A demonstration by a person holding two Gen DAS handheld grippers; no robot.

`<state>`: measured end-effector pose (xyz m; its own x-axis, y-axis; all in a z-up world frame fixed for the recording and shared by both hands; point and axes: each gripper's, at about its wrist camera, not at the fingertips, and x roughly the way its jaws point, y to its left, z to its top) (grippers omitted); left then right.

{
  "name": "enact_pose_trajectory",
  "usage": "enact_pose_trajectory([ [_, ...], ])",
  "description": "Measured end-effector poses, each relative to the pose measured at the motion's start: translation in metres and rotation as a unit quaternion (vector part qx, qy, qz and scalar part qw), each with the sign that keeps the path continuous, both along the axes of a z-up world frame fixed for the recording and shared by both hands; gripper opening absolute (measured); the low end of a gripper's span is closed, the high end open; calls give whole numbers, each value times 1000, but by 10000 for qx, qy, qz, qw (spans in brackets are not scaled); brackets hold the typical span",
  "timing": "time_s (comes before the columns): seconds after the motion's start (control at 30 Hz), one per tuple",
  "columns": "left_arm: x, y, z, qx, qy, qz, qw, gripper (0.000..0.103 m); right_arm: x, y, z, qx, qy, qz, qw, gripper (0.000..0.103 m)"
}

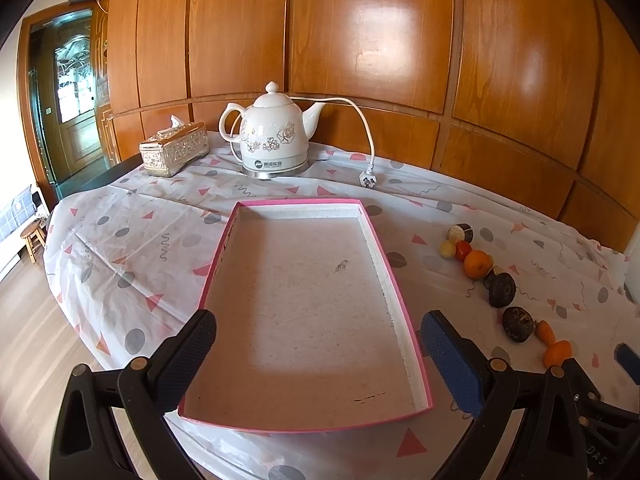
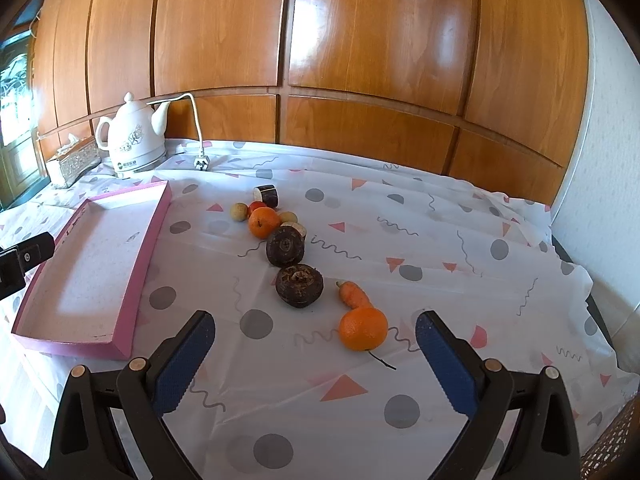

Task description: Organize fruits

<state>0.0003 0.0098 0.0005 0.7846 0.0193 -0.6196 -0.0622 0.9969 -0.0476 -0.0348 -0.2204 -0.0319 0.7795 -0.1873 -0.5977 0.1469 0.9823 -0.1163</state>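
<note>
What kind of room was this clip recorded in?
Most likely a home dining or living room. A white ceramic electric kettle and an ornate metallic tissue box stand on a table under a patterned plastic tablecloth, against glossy wood wall panelling, with a glazed wooden door beyond.

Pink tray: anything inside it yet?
No fruit inside the shallow pink-rimmed rectangular tray; only its speckled white floor shows. The open left gripper hides none of it.
</note>
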Motion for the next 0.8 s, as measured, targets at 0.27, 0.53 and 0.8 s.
enact_pose_trajectory([
  [0.27,-3,-4,4,22,-45,-75,10000,103,-4,1,4,-28,-88,17,10000,102],
  [0.53,-4,-6,5,20,-41,-130,9999,103,-4,-2,4,-3,-84,-30,10000,102],
  [0.8,-3,-11,4,67,-36,-192,9998,103,-4,-4,4,-4,-115,-31,9999,102],
])
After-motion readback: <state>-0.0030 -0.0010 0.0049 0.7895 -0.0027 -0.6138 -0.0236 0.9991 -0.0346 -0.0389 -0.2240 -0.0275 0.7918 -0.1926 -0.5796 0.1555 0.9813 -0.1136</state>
